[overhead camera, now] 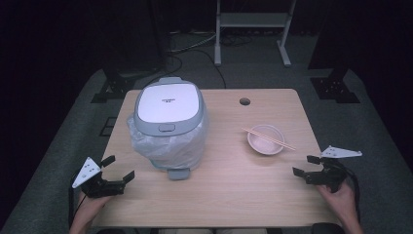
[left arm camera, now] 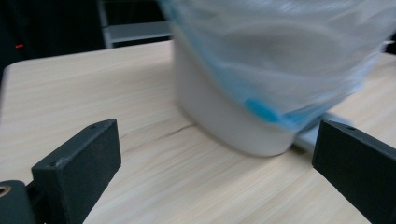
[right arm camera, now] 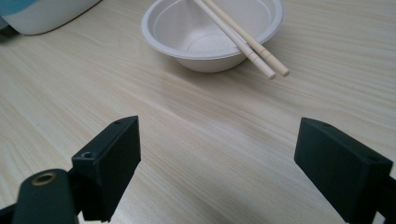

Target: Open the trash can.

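Observation:
A white rice cooker [overhead camera: 168,108] with a grey-rimmed lid stands left of centre on the wooden table [overhead camera: 229,185], its body wrapped in a clear plastic bag [overhead camera: 170,146]. In the left gripper view the bag [left arm camera: 280,56] and the cooker's base [left arm camera: 224,121] loom close ahead. My left gripper [overhead camera: 118,168] rests at the table's front left, open, nothing between its jaws. A white bowl [overhead camera: 265,139] with a pair of chopsticks [overhead camera: 269,138] laid across it sits to the right. My right gripper [overhead camera: 304,165] is open near the right edge, facing the bowl [right arm camera: 212,32] and chopsticks [right arm camera: 243,39].
A round cable hole [overhead camera: 244,101] pierces the table's far side. A metal stand [overhead camera: 251,29] and cables lie on the dark floor behind the table. Bare wood stretches between the two grippers.

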The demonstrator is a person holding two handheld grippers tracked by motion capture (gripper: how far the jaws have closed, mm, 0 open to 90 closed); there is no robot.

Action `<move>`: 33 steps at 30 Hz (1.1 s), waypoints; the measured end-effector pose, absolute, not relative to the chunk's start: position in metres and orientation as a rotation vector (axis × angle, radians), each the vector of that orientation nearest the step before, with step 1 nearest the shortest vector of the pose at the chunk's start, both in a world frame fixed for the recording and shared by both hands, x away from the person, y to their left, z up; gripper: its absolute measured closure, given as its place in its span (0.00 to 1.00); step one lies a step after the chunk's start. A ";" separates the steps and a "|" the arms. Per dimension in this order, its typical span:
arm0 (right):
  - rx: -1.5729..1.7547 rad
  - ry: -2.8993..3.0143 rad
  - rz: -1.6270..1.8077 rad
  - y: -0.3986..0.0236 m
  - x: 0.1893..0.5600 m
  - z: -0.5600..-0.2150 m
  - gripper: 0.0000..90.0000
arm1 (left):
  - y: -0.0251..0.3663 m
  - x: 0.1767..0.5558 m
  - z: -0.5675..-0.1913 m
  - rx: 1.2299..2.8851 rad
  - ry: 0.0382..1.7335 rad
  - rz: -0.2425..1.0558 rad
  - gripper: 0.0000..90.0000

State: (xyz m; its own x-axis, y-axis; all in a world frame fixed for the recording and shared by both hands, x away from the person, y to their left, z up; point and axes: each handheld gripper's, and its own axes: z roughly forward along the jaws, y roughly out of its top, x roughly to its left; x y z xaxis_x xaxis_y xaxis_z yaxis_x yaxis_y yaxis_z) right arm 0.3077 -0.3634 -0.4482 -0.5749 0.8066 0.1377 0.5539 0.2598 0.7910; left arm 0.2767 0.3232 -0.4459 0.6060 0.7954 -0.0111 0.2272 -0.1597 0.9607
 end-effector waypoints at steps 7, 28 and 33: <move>1.249 2.242 1.238 -0.365 0.304 -0.447 0.15 | 0.303 0.286 -0.435 1.730 0.718 0.555 0.01; 1.201 2.277 1.236 -0.356 0.303 -0.444 0.15 | 0.263 0.329 -0.425 1.823 0.516 0.520 0.00; 1.195 2.287 1.233 -0.355 0.304 -0.444 0.15 | 0.263 0.335 -0.424 1.822 0.517 0.539 0.00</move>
